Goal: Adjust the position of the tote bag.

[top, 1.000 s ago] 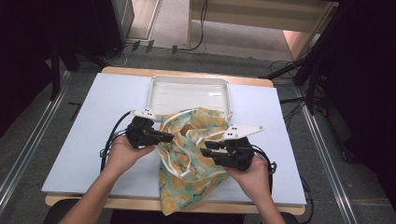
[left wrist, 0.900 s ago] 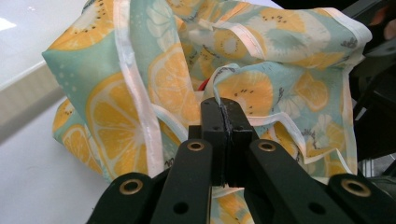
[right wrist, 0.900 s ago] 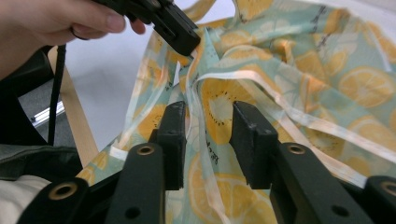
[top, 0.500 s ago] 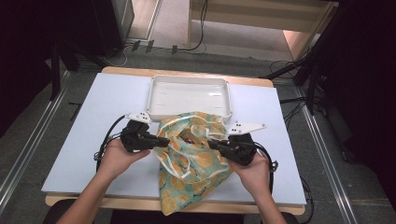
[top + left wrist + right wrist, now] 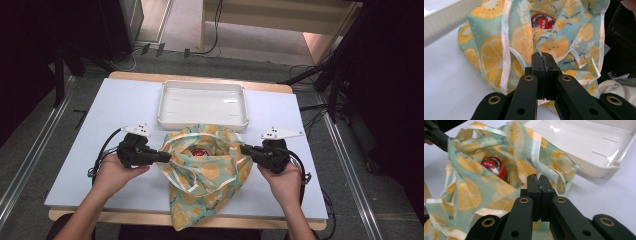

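While both grippers pull apart, mint fabric bag with orange-slice print [image 5: 205, 170] hangs open between them. Left gripper [image 5: 161, 156] clamped on rim, right gripper [image 5: 245, 149] pinching opposite rim, jaws just closed. Red-capped container [image 5: 199, 152] inside. Next, probably: keep mouth wide, remove container toward white plastic tray [image 5: 202, 102] beyond.

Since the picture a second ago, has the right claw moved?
Yes. The right claw, shut on the lemon-print bag, has slid rightward, past the right edge of the white tray, pulling the bag's mouth wider.

red-capped thing [image 5: 199, 152] mostly bag-hidden [image 5: 210, 172]
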Tool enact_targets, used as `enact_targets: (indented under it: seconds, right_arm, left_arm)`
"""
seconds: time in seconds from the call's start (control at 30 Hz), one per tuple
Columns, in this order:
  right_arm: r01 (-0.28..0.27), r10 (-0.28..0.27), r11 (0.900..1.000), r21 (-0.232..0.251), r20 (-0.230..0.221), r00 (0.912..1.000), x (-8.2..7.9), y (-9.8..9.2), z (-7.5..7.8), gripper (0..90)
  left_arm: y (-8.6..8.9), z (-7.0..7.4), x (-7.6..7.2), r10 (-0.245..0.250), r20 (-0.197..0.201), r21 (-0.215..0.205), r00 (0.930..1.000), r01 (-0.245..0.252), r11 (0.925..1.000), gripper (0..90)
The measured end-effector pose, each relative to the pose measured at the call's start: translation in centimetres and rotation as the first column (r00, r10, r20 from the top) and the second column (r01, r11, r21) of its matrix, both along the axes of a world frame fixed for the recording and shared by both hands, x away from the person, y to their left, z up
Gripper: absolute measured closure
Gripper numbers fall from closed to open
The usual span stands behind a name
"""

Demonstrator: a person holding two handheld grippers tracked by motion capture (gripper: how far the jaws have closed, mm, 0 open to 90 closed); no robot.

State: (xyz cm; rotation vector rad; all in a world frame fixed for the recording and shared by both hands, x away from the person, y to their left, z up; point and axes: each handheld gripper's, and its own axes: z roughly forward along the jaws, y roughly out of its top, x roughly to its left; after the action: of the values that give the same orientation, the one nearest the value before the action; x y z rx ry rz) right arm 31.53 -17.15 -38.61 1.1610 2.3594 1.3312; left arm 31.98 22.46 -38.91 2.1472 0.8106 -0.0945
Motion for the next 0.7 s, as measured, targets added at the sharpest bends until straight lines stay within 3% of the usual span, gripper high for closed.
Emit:
enact_targets:
  seconds: [0.43, 0.5, 0.7]
  right_arm:
    - [0.079, -0.079, 0.997, -0.004, -0.036, 0.9962, 0.6, -2.5, -2.1, 90.0]
    - [0.085, -0.086, 0.996, -0.008, -0.047, 0.9952, 0.6, -2.9, -2.4, 90.0]
    - [0.082, -0.083, 0.996, -0.017, -0.061, 0.9947, 0.0, -3.6, -3.3, 90.0]
  left_arm:
    - [2.4, -1.0, -1.1, 0.027, -0.023, -0.006, 0.9994, -0.027, 0.9996, 90.0]
    - [2.7, -1.2, -1.4, 0.029, -0.024, 0.009, 0.9993, -0.029, 0.9996, 90.0]
    - [3.3, -1.0, -2.5, 0.027, -0.020, -0.036, 0.9994, -0.028, 0.9990, 90.0]
